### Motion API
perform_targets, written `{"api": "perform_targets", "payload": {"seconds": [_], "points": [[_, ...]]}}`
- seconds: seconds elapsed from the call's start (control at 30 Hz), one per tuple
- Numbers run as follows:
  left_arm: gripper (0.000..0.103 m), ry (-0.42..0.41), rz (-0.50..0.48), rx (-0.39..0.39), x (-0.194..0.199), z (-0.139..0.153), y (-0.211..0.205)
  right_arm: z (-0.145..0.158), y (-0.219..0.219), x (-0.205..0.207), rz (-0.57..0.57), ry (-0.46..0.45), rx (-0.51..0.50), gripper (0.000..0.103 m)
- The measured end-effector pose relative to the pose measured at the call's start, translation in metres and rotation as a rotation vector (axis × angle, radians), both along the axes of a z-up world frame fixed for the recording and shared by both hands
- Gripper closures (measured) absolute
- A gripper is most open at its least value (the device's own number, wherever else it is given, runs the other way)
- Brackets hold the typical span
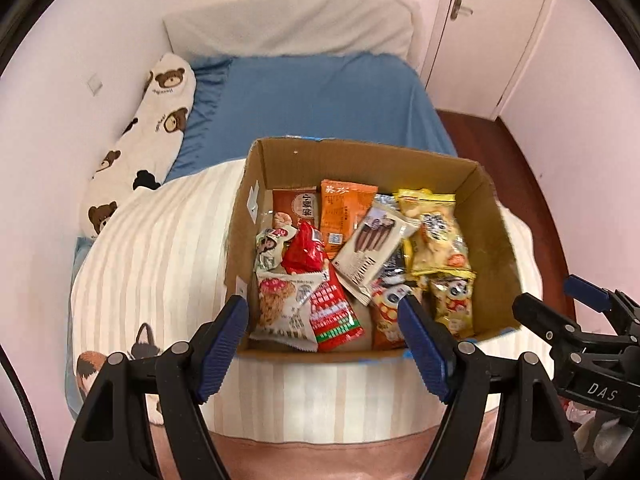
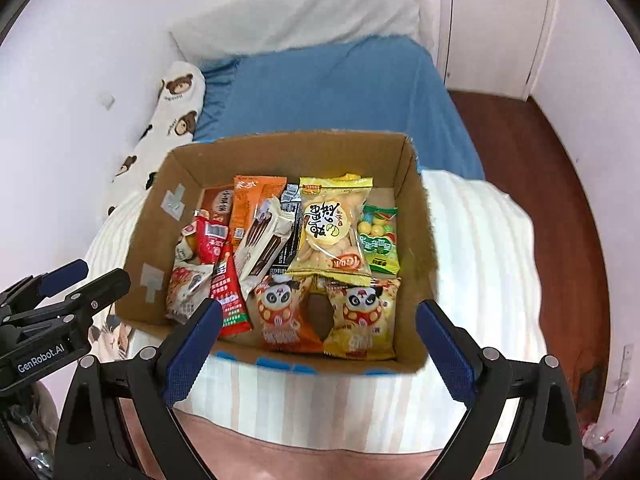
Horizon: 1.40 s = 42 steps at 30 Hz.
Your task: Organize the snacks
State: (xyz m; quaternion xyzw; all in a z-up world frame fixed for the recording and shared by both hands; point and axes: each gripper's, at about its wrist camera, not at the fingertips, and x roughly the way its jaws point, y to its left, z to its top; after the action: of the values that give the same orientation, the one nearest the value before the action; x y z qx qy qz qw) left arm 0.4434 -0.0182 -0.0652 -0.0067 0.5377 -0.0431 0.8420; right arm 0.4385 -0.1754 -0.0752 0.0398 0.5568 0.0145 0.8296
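Bedding lay soft and uneven under the cardboard box (image 2: 412,216), which sat near the bed's foot edge, snack packets (image 2: 332,232) heaped inside. Both the left gripper (image 1: 324,332) and the right gripper (image 2: 320,336) hung wide and empty above it. A downward push on that quilt (image 2: 480,248) could have tipped the box and spilled packets.

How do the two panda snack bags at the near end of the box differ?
The left panda bag is mostly orange-red at its lower half; the right panda bag is yellow throughout. The left panda bag lies beside the red packet; the right panda bag lies nearer the box's right wall. Both show the same panda face, look alike in size, and lie flat inside the cardboard box, touched by neither gripper.
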Motion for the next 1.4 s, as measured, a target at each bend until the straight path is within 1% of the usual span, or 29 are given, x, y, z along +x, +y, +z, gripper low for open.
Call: {"api": "perform_targets", "payload": {"seconds": [0.1, 0.27, 0.3, 0.33, 0.37, 0.4, 0.57, 0.7, 0.8, 0.9, 1.0, 1.27, 1.4], "points": [[0.027, -0.03, -0.004, -0.007, -0.023, 0.011, -0.002, 0.019, 0.003, -0.027, 0.005, -0.052, -0.014, 0.002], [0.027, -0.11, -0.028, -0.005, -0.065, 0.037, -0.008, 0.043, 0.005, -0.07, 0.01, -0.119, -0.03, 0.002], [0.024, -0.13, -0.036, -0.002, -0.074, 0.043, -0.01, 0.048, 0.006, -0.079, 0.009, -0.132, -0.031, 0.002], [0.019, -0.146, -0.039, -0.003, -0.082, 0.049, -0.011, 0.054, 0.005, -0.088, 0.007, -0.145, -0.032, 0.002], [0.006, -0.161, -0.04, -0.006, -0.089, 0.053, -0.011, 0.059, 0.005, -0.098, 0.003, -0.16, -0.033, 0.001], [0.002, -0.18, -0.039, -0.012, -0.098, 0.059, -0.011, 0.065, 0.004, -0.107, -0.001, -0.175, -0.03, 0.001], [0.001, -0.244, -0.022, -0.013, -0.134, 0.079, -0.008, 0.096, 0.003, -0.148, -0.016, -0.252, -0.053, 0.001], [0.001, -0.261, -0.018, -0.034, -0.159, 0.088, -0.006, 0.118, 0.003, -0.18, -0.026, -0.303, -0.062, 0.0], [0.001, -0.28, -0.004, -0.025, -0.177, 0.094, -0.004, 0.129, 0.004, -0.198, -0.031, -0.327, -0.064, 0.0], [0.001, -0.307, 0.014, 0.009, -0.195, 0.1, -0.003, 0.138, 0.006, -0.218, -0.034, -0.347, -0.067, 0.0], [0.001, -0.311, 0.03, 0.007, -0.209, 0.104, 0.0, 0.147, 0.009, -0.235, -0.028, -0.36, -0.07, 0.0], [0.001, -0.331, 0.056, -0.002, -0.229, 0.112, 0.004, 0.168, 0.016, -0.261, -0.01, -0.406, -0.093, 0.0], [0.001, -0.348, 0.058, 0.006, -0.236, 0.115, 0.005, 0.17, 0.016, -0.268, -0.01, -0.411, -0.087, 0.0]]}}
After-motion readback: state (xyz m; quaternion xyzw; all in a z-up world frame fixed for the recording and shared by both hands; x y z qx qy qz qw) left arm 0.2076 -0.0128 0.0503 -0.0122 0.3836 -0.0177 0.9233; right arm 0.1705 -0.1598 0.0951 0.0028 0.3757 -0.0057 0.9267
